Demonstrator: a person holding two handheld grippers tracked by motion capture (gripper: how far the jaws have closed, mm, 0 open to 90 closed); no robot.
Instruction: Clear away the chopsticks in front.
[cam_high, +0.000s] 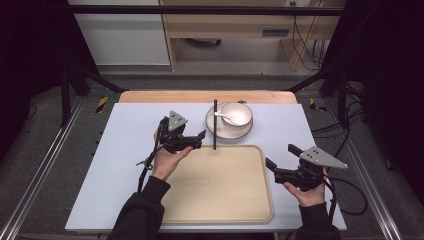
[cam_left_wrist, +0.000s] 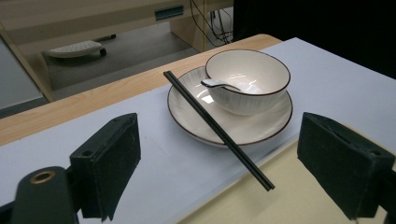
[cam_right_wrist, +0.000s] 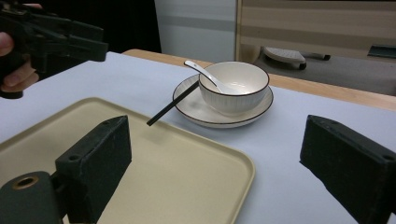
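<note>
My left gripper (cam_high: 197, 137) hangs above the table (cam_high: 125, 150) at about 10 o'clock from the tray (cam_high: 220, 200), just off its far-left corner; jaws spread wide, nothing between them; in the left gripper view the two black pads (cam_left_wrist: 112, 163) stand far apart with the dishes ahead of them. My right gripper (cam_high: 280, 162) sits at 3 o'clock of the tray, just past its right edge, held low in my right hand (cam_high: 307, 192); its jaws are also parted and empty, aimed toward 10 o'clock.

Plate (cam_high: 215, 127) at 12 o'clock from the tray, near the table's far edge; bowl (cam_high: 240, 112) stands upright on the plate, white with a dark rim; spoon (cam_high: 225, 116) lies in the bowl, handle resting over the rim toward 9 o'clock in the high view.

Black chopsticks (cam_high: 215, 125) lie together as a pair, running 12 to 6; far end resting across the plate's left rim, just beside the bowl; near end reaching over the tray's far edge. Chopsticks lie just to 3 o'clock of my left gripper's tips, not touched.

Tray is beige, shallow-rimmed, bare.
</note>
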